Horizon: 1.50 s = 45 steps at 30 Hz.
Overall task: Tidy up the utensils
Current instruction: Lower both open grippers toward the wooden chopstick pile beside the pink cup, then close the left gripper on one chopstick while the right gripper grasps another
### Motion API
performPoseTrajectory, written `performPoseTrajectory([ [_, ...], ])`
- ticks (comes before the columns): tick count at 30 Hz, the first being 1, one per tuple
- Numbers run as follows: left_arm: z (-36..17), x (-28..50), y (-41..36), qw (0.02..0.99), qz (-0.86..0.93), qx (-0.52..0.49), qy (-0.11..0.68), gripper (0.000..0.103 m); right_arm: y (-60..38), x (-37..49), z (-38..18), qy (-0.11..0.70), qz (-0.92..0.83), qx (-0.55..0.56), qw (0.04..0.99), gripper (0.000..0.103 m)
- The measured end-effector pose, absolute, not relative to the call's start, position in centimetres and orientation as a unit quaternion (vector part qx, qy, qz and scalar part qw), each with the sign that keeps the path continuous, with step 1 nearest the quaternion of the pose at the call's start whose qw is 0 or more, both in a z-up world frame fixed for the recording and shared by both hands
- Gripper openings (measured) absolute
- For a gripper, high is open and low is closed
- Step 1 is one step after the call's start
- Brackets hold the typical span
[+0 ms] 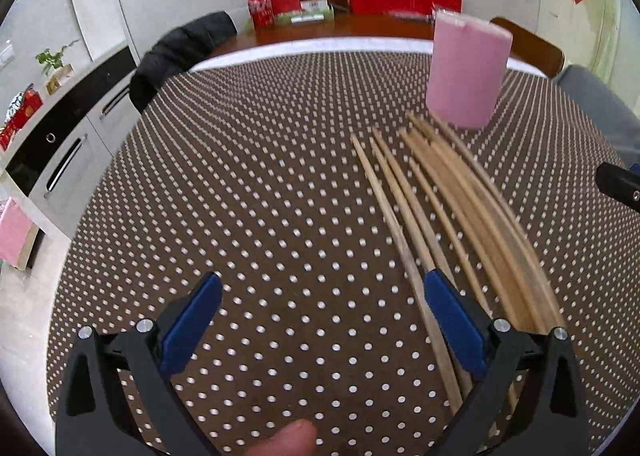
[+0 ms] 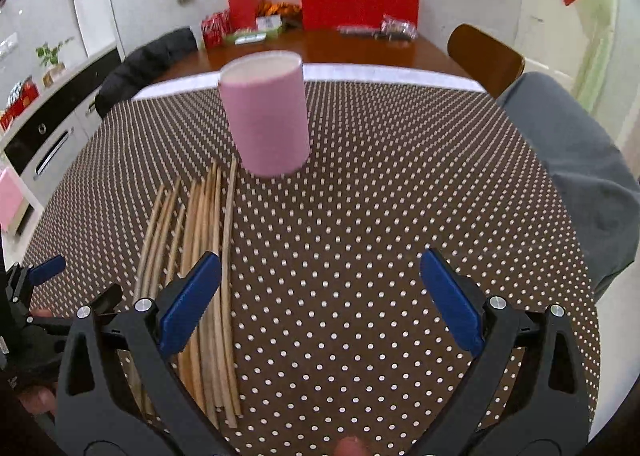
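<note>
L gripper [image 1: 322,316]: jaws wide apart, nothing held. Hovers over bare polka-dot cloth [image 1: 260,195]; its R-side finger sits just above the near ends of the sticks.
Chopsticks [image 1: 440,207]: loose bundle lying flat on the cloth, roughly parallel, fanned a bit, far tips pointing at the cup. Between the two grippers.
Cup [image 2: 266,115]: pink cylinder, upright, open top, just past the far tips of the sticks; touching or not, can't tell. Looks empty from here, inside mostly hidden.
R gripper [image 2: 320,288]: also fully spread, holds nothing. Over bare cloth to the R of the bundle; its L-side finger overlaps the bundle's edge in view.
Stage (guess): nothing picked yet; sticks all on table, none in cup.
Risk 1: closing on several sticks at once, so uneven grip and some slip out mid-lift.
Risk 2: thin round sticks flat on cloth; fingertips may skid over them or roll them apart instead of pinching.
Risk 3: cup looks light and tall; a stick tip hitting rim or wall at an angle could tip it.
Risk 4: both grippers near the same bundle, could bump each other.
</note>
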<state>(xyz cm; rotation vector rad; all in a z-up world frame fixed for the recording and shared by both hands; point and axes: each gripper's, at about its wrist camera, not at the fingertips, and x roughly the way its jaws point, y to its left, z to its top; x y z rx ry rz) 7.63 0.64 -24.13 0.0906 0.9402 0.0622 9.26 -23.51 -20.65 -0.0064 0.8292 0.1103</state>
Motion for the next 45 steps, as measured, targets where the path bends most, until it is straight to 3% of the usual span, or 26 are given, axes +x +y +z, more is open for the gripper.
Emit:
performPoseTrajectory([
  [22,-25.6,8.6,-0.2,0.886,0.014,0.058,0.460,0.099,-18.9,13.8,-25.2,0.462,0.121,-0.083,0.875,0.097],
  [27,-25.5,9.2,-0.1,0.885,0.014,0.069,0.459,0.099,-19.0,15.1,-25.1,0.476,0.127,-0.088,0.866,0.085],
  [28,-25.5,9.5,-0.2,0.885,0.015,0.072,0.459,0.099,-18.6,15.4,-25.2,0.479,0.122,-0.102,0.863,0.076],
  [36,-25.4,10.5,-0.2,0.884,0.017,0.082,0.460,0.099,-18.1,17.6,-24.9,0.483,0.134,-0.103,0.859,0.072],
  [39,-25.4,11.3,-0.4,0.884,0.015,0.086,0.458,0.099,-17.5,19.5,-24.5,0.482,0.148,-0.100,0.858,0.059],
  [40,-25.4,11.6,-0.4,0.884,0.013,0.083,0.459,0.099,-17.1,19.8,-24.4,0.478,0.156,-0.105,0.858,0.046],
  [42,-25.4,12.1,0.0,0.883,-0.013,0.057,0.465,0.089,-16.6,20.4,-24.1,0.477,0.159,-0.110,0.858,0.025],
  [43,-25.3,12.3,0.2,0.881,-0.034,0.036,0.471,0.073,-16.5,20.6,-24.0,0.478,0.163,-0.107,0.857,0.009],
  [45,-24.8,12.5,-0.1,0.881,-0.047,0.043,0.470,0.035,-16.6,20.8,-24.0,0.479,0.168,-0.099,0.856,0.007],
])
